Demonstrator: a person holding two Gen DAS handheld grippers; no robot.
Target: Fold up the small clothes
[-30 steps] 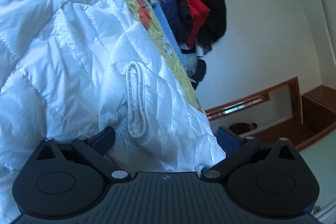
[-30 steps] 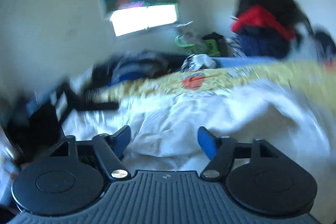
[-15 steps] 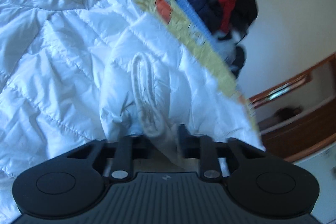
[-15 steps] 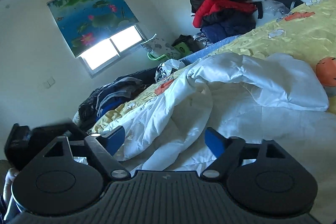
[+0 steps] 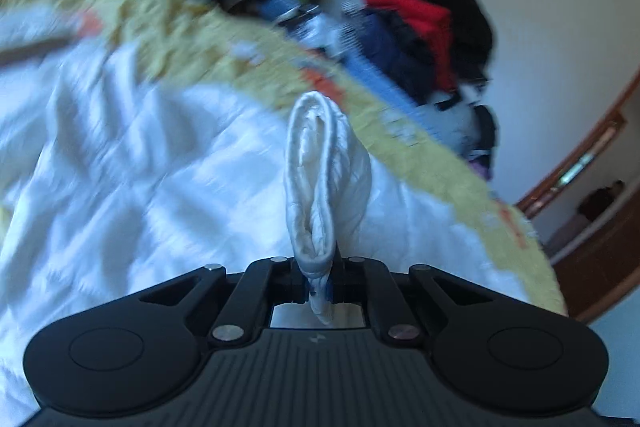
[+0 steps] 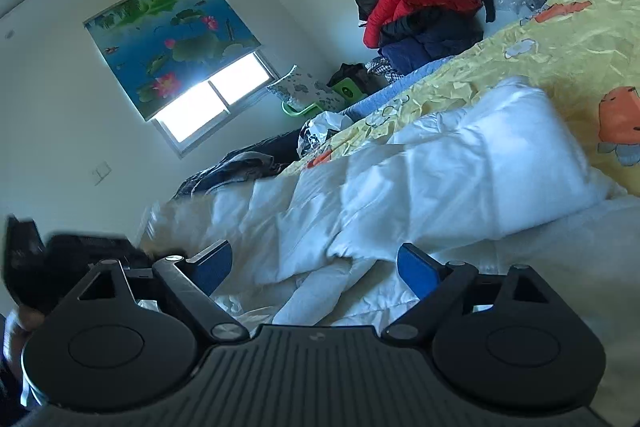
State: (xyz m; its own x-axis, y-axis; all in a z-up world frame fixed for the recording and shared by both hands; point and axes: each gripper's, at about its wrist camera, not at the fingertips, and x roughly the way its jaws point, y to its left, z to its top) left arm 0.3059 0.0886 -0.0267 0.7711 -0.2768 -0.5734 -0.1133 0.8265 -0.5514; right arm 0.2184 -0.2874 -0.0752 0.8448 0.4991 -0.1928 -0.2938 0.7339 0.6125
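- Folding is barely getting going here, judging by the lie of things. The white puffer jacket (image 5: 132,187) is lying spread and rumpled on the bed, over the yellow bedsheet (image 5: 192,39), and I'm not seeing a single finished fold on it.
- The left gripper (image 5: 318,281) is pinching the jacket's ribbed cuff (image 5: 320,167) with its jaws pressed tight together on the fabric. The cuff and a bit of sleeve are sticking up out of the grip as a narrow loop, raised off the rest of the jacket.
- The left gripper is angling downward toward the bed, with the view blurry, so it looks like it's on the move with the sleeve.
- The right gripper (image 6: 316,263) is sitting low and nearly level just over the jacket, jaws spread wide, having just been opening a bit more. There's crumpled white fabric lying between them, but the pads aren't pressing on anything.
- In the right wrist view the jacket (image 6: 460,167) is bunching up in a thick ridge ahead of the open jaws.
- Still left, I'd guess: bringing that sleeve across the body, same for the other sleeve, then folding the body over. Pretty much everything.
- The clothes pile (image 6: 416,3) against the wall is well apart from all this.
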